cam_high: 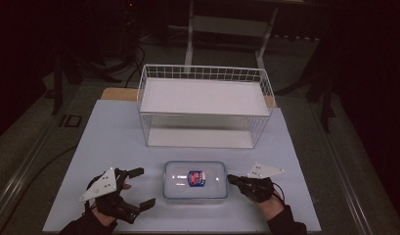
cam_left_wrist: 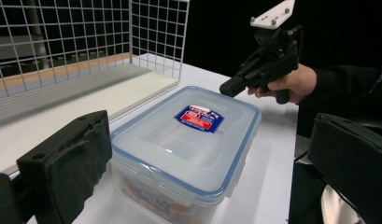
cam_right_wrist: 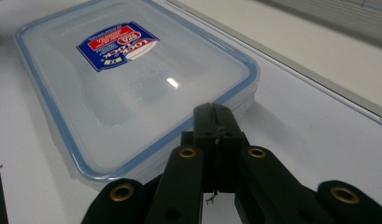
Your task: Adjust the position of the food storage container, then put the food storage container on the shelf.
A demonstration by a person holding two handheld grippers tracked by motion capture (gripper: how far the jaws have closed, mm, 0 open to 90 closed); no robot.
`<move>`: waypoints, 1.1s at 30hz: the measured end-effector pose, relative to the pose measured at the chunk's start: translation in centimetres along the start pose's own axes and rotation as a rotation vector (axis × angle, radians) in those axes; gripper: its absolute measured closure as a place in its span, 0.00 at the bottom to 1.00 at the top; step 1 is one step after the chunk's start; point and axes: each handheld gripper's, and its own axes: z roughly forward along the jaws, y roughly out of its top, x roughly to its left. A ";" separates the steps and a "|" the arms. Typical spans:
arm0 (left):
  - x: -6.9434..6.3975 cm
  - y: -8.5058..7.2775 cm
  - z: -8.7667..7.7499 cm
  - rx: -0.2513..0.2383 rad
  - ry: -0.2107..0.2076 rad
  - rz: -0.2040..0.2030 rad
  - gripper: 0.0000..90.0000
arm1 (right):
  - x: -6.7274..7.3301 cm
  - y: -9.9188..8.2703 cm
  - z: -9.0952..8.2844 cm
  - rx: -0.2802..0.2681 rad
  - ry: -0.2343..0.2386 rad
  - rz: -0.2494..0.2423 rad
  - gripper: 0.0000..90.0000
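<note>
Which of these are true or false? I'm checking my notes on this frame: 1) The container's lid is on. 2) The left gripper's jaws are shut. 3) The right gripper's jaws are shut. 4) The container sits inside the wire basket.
1) The clear container has its blue-rimmed lid on: true.
2) The left gripper is shut: false; its jaws stand wide open, to the left of the container, holding nothing.
3) The right gripper is shut: true; its jaws meet at the container's right edge.
4) The container is in the wire basket: false; it sits on the table in front of the basket.
</note>
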 end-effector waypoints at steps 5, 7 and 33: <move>0.3 0.2 0.4 0.023 0.034 -0.029 0.00 | 0.2 0.6 -1.0 -0.052 -0.047 -0.026 0.83; 0.4 0.4 0.6 0.029 0.051 -0.056 0.00 | 0.3 0.9 -1.5 -0.088 -0.049 -0.007 0.73; 6.1 -0.9 7.4 0.402 -0.022 -0.730 0.02 | 3.4 3.4 -3.2 -0.208 -0.104 -0.159 0.20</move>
